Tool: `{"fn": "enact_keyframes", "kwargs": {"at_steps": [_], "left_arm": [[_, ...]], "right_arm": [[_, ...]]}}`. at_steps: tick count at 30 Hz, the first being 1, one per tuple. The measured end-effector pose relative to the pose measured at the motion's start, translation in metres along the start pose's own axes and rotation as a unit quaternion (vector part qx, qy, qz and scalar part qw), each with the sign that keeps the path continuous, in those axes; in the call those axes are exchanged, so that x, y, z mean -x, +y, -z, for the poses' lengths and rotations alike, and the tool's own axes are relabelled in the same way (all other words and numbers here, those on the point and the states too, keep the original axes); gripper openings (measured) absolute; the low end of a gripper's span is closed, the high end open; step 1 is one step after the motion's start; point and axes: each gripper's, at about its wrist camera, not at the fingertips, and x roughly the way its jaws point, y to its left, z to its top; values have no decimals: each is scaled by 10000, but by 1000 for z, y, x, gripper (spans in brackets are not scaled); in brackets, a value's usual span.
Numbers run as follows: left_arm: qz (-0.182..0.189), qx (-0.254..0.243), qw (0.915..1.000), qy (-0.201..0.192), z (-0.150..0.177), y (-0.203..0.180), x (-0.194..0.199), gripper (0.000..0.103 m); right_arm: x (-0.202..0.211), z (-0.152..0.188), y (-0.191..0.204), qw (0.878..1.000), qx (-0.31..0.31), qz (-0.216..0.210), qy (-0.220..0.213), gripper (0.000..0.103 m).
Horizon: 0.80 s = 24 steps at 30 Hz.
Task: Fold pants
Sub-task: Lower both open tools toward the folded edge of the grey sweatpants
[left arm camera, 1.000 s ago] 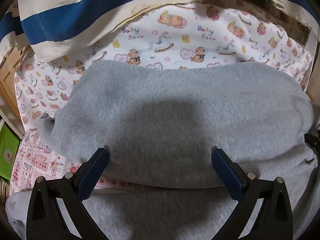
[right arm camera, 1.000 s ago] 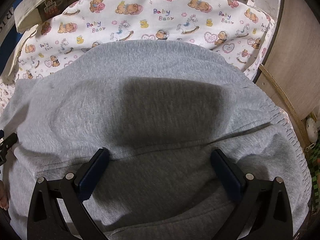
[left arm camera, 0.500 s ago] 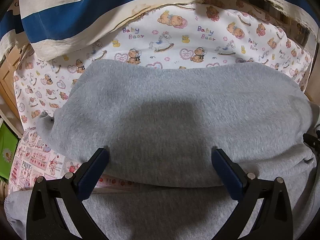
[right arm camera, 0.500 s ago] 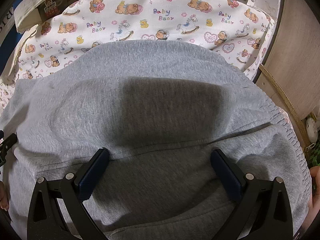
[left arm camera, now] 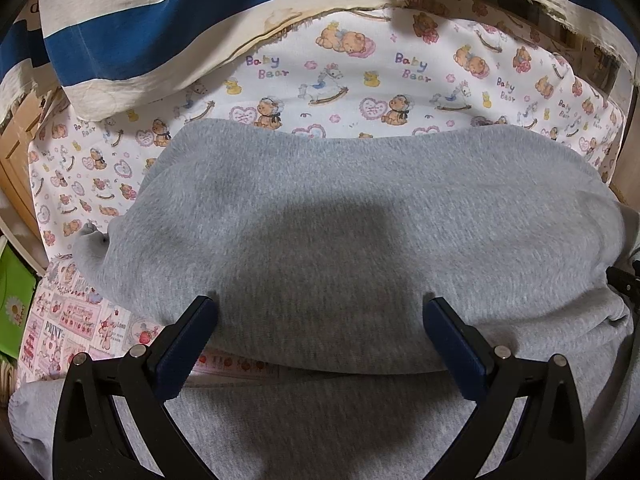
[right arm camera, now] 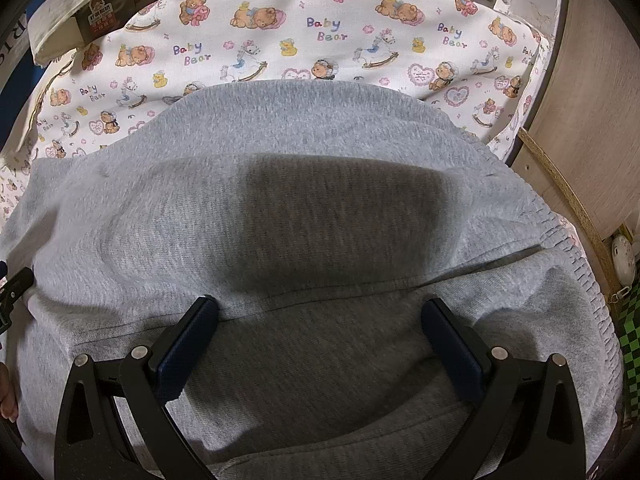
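Grey fleece pants [left arm camera: 352,216] lie folded in layers on a baby-bear print sheet [left arm camera: 360,80]. In the left wrist view the upper fold's near edge crosses between the fingers, with a lower layer beneath. My left gripper [left arm camera: 320,312] is open and empty just above the fabric. In the right wrist view the pants [right arm camera: 320,208] fill the middle, with the ribbed waistband [right arm camera: 592,280] at the right. My right gripper [right arm camera: 320,312] is open and empty over a seam.
A blue-and-cream striped cloth [left arm camera: 160,20] hangs over the sheet's far left. A wooden board [right arm camera: 592,120] stands at the right edge. A green box [left arm camera: 12,304] sits left. The other gripper's tip [right arm camera: 16,292] shows at the left edge.
The pants have shifted very slightly in the left wrist view. Both grippers stay open and nearly still.
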Motion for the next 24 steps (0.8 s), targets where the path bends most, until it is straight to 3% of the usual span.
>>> {"fn": "enact_keyframes", "kwargs": {"at_steps": [12, 16, 19, 24], "left_arm": [[47, 104, 9999, -24, 0, 3, 3, 103], [93, 140, 9999, 36, -2, 10, 4, 103], [346, 150, 9991, 199, -10, 31, 7, 103], [-501, 229, 9983, -165, -39, 101, 24, 103]], "right_arm": [[-2, -1, 0, 10000, -7, 23, 20, 102], [-6, -8, -3, 9996, 53, -34, 272, 102], [-7, -11, -3, 9992, 211, -64, 342, 102], [-1, -17, 2, 9992, 385, 2, 126, 98]]}}
